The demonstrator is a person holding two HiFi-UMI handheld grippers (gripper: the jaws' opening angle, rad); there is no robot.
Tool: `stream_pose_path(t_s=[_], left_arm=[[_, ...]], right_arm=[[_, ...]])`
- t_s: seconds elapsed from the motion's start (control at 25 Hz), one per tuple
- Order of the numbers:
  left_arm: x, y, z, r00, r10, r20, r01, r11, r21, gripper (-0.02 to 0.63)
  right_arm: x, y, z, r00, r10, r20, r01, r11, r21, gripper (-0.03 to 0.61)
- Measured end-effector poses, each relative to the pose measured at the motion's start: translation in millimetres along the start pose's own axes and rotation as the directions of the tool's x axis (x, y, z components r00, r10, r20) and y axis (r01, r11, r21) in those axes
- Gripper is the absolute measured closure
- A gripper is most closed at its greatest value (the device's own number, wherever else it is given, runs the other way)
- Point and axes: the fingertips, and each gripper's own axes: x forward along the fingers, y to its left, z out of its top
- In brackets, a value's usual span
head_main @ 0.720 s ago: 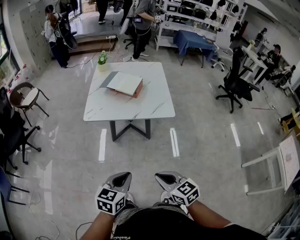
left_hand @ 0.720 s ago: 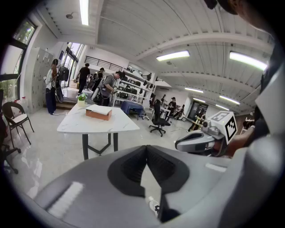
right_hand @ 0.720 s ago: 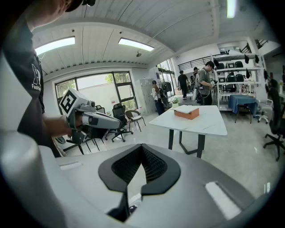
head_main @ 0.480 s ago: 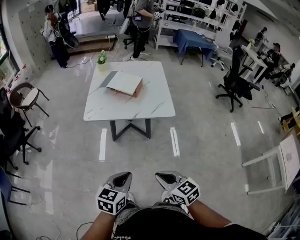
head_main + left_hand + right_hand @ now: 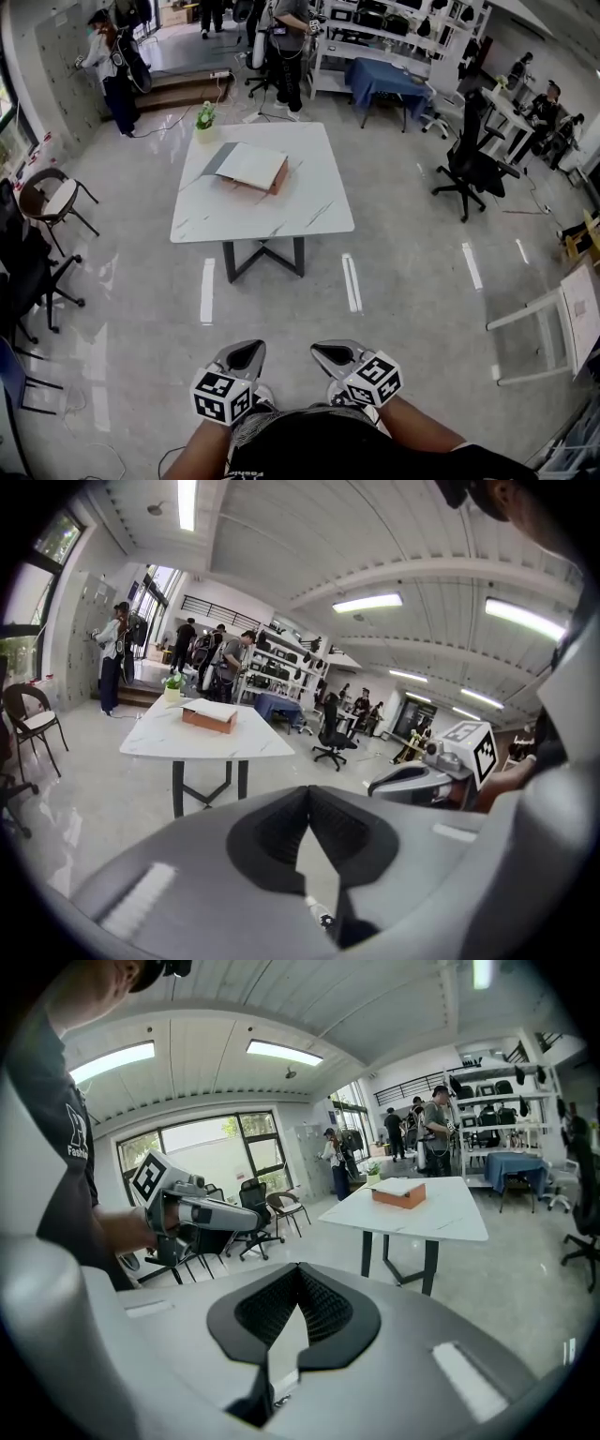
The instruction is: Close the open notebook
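The open notebook (image 5: 249, 167) lies on the far left part of a white marble table (image 5: 281, 220), white pages up, with a brown thick edge and a grey cover spread to its left. It also appears small in the left gripper view as the notebook (image 5: 208, 712), and in the right gripper view as the notebook (image 5: 400, 1191). Both grippers are held low against my body, far from the table. The left gripper (image 5: 246, 354) and the right gripper (image 5: 332, 353) have their jaws together, with nothing between them.
A small potted plant (image 5: 205, 119) stands at the table's far left corner. A black office chair (image 5: 473, 169) is to the right, chairs (image 5: 52, 197) to the left, and a white table (image 5: 572, 323) at the far right. People stand behind the table.
The view has shifted slightly, and the people at the back have moved a little. Both grippers stay where they were, still shut.
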Motion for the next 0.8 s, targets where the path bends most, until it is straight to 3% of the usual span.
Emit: stream_pose_path(t_s=[0.28,0.6,0.8], left_arm=[[-19.9,36.2,12.1,1.0,0.008,-0.01,-0.007,0.997,0.071,0.557],[-43.8,69.3,14.0,0.999,-0.037,-0.003,0.038,0.997,0.061,0.555],[-52.8,93.6,3.2,0.999,-0.032,-0.041,0.035,0.996,0.076,0.557]], right_arm=[[18.3,-3.3,8.0,0.998,-0.065,0.028,0.065,0.998,0.009,0.578],[61.4,23.1,27.0,0.995,-0.09,0.03,0.091,0.995,-0.039,0.578],[74.2,31.5,25.1,0.993,-0.112,0.028,0.112,0.994,0.008,0.578]])
